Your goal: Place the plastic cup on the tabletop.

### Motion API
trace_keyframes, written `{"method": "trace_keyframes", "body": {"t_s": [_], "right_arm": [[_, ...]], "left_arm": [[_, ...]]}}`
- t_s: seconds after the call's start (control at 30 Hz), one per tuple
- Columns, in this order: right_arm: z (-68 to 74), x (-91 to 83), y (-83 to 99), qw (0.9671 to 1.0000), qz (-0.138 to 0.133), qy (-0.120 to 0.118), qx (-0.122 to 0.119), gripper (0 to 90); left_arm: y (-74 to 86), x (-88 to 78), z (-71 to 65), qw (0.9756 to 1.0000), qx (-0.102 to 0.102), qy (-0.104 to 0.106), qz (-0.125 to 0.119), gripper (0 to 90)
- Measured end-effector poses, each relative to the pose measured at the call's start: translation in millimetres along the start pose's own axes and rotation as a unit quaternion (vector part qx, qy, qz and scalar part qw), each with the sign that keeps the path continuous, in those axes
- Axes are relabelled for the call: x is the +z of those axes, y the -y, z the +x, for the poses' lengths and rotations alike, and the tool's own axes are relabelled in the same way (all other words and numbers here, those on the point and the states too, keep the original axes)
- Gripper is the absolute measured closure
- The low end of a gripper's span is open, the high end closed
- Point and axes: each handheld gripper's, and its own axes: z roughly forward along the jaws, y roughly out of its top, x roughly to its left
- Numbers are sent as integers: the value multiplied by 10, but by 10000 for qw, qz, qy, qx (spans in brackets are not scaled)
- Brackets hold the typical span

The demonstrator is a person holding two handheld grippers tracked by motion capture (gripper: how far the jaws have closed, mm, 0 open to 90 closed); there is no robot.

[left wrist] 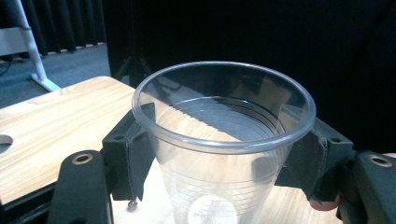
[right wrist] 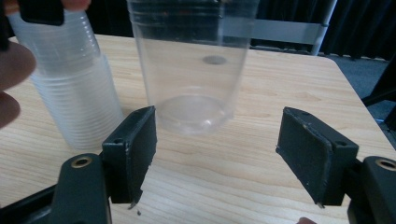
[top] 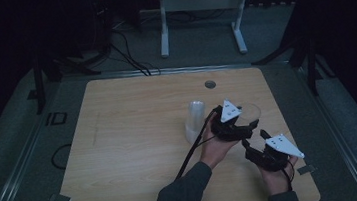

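Left claw [left wrist: 219, 158] grips a clear cup [left wrist: 223, 140] just below its rim, above the desk [top: 121, 151] near its right edge, beside the cup stack [right wrist: 70, 88]. Right claw [right wrist: 217, 158] open, empty. Likely next: set cup down.

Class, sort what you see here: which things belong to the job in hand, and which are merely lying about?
In the job, probably:
left gripper, shut on the clear cup
stack of cups
right gripper, open

Lying about:
white frame
floor cables

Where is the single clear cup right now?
The single clear cup sits clamped in the left hand-held gripper, on the table's right half, just right of the stack of cups.
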Motion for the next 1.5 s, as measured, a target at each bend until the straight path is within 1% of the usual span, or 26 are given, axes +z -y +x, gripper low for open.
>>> {"method": "trace_keyframes", "body": {"t_s": [0.23,0.33,0.47,0.63,0.97,1.1,1.27,1.5], "right_arm": [[-33,-16,17,10000,21,31,16,279],[-58,-17,28,10000,35,60,71,279],[-81,-15,35,9999,37,86,86,280],[-116,-14,42,9998,42,132,139,280],[-191,-50,43,9994,-1,246,228,280],[-203,-57,43,9994,-6,265,243,280],[-215,-56,43,9993,-9,293,240,280],[-229,-55,51,9992,2,307,271,280]], "left_arm": [[-3,-8,-25,9999,105,-67,-46,300],[-3,-17,-24,9999,118,-94,-82,301],[-3,-22,-17,9998,144,-134,-104,301],[11,-30,-28,9994,223,-213,-133,301],[33,-60,-45,9988,341,-271,-213,301],[38,-85,-44,9986,353,-285,-262,301],[49,-107,-45,9987,290,-279,-317,302],[71,-129,-52,9986,297,-271,-331,302]]}}
